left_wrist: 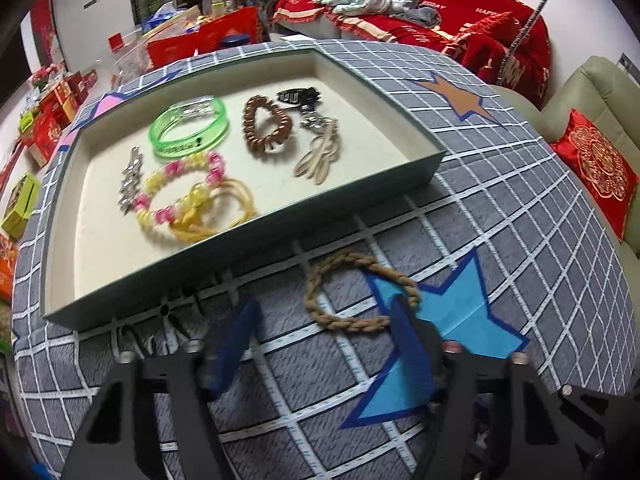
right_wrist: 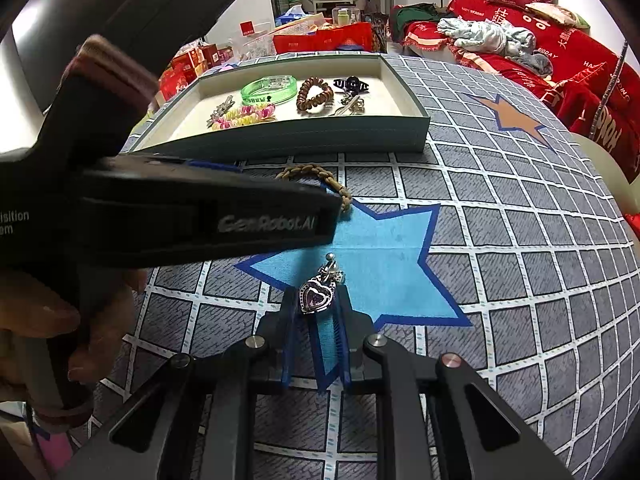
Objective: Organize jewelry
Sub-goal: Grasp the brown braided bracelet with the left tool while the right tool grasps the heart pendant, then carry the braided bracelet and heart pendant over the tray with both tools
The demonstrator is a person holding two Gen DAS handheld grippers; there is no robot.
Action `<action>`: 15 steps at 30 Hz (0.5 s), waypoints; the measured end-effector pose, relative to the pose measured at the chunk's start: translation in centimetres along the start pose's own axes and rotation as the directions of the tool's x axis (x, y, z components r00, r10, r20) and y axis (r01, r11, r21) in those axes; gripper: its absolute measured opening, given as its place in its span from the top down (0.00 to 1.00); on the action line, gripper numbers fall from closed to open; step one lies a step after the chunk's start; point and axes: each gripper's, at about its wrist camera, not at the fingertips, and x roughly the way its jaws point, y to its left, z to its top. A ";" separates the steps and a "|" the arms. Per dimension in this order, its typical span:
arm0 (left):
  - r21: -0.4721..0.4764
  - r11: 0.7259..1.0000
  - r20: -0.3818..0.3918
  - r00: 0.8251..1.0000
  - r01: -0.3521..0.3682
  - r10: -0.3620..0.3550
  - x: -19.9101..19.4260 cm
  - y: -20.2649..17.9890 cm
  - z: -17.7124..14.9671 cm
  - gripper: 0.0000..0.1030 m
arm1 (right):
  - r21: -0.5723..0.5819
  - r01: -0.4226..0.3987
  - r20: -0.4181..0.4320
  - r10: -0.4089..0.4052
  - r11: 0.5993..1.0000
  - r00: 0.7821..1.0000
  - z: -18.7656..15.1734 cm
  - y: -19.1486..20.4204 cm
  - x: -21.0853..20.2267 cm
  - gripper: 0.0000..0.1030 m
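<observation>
Blue fingers of the left gripper (left_wrist: 324,320) stand spread over the grid-patterned cloth (left_wrist: 520,208), its right finger touching a braided tan bracelet (left_wrist: 352,292) lying just in front of the tray (left_wrist: 240,268). Bangles, beads and clips sit inside that tray. Farther right, the right gripper (right_wrist: 318,308) pinches a purple heart pendant (right_wrist: 316,298) over the blue star (right_wrist: 384,260).

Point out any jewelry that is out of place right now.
The braided brown bracelet lies on the tablecloth outside the tray, between the open left gripper fingers. The right gripper holds a purple heart pendant, also outside the tray. Everything else sits inside.
</observation>
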 end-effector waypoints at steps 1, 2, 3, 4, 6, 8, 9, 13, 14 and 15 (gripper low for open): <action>0.004 1.000 0.002 1.000 0.010 -0.010 0.0 -0.2 0.1 0.40 | 0.002 -0.002 0.000 0.002 1.000 1.000 0.0 0.0 0.0 0.82; 0.009 1.000 0.002 1.000 0.011 -0.011 0.0 -0.3 0.1 0.61 | 0.003 -0.003 -0.001 0.003 1.000 1.000 0.0 -0.1 0.0 0.82; 0.026 1.000 0.002 1.000 -0.007 0.007 0.1 -0.6 0.2 0.69 | 0.006 -0.006 -0.002 0.006 1.000 1.000 0.0 -0.1 0.0 0.82; 0.033 0.999 0.002 1.000 -0.005 0.005 0.1 -0.6 0.2 0.77 | 0.010 -0.009 -0.003 0.009 1.000 1.000 0.0 -0.2 0.0 0.82; 0.017 0.999 0.001 0.999 0.033 -0.033 0.0 -0.3 0.1 0.77 | 0.019 -0.016 -0.005 0.016 1.000 1.000 -0.1 -0.3 -0.2 0.82; 0.008 0.999 0.006 0.999 0.044 -0.045 -0.3 0.0 -0.1 0.77 | 0.031 -0.025 -0.006 0.026 0.999 1.000 -0.1 -0.6 -0.3 0.82; 0.008 0.999 0.012 0.999 0.045 -0.045 -0.5 0.1 -0.3 0.77 | 0.036 -0.029 -0.006 0.029 0.999 1.000 -0.1 -0.7 -0.3 0.82; 0.008 0.998 0.029 0.998 0.058 -0.058 -1.5 0.4 -0.8 0.77 | 0.048 -0.038 -0.003 0.039 0.998 0.999 0.2 -1.1 -0.6 0.82; 0.008 0.998 0.035 0.998 0.061 -0.061 -1.8 0.5 -0.8 0.77 | 0.051 -0.040 -0.001 0.040 0.998 0.999 0.3 -1.1 -0.8 0.82; 0.007 0.998 0.041 0.997 0.064 -0.065 -2.1 0.6 -0.9 0.78 | 0.053 -0.042 0.000 0.042 0.998 0.999 0.5 -1.3 -0.8 0.82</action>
